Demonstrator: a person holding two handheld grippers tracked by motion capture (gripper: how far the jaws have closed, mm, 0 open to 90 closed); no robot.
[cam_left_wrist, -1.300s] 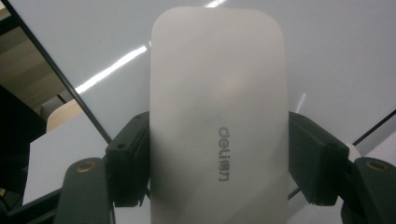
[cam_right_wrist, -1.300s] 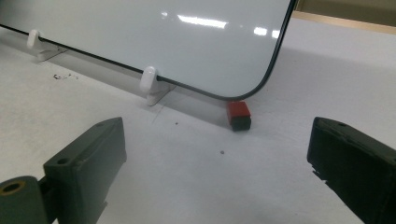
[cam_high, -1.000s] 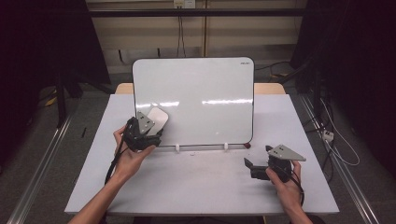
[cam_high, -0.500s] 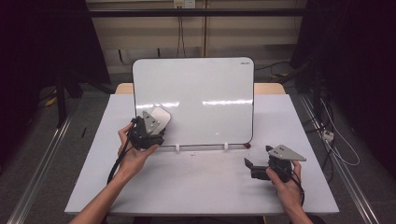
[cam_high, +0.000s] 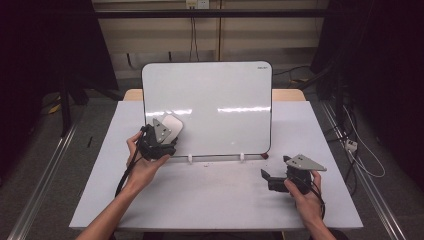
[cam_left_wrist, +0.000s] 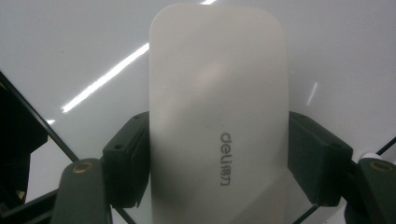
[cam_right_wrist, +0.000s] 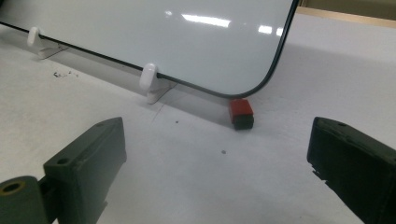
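- Whiteboard eraser, a pale rounded plastic block, sits clamped in the left gripper against the lower left of the upright white glossy whiteboard in the high view; the right gripper rests spread and empty on the grey table.
- Left gripper view: black jaws pinch the eraser's sides; a slack grip could let it slide down the slick board. Its lower end is cut off.
- Right gripper view: parted jaws face a small red-and-black block at the board's corner, beside white clip feet; what the block is stays unclear.
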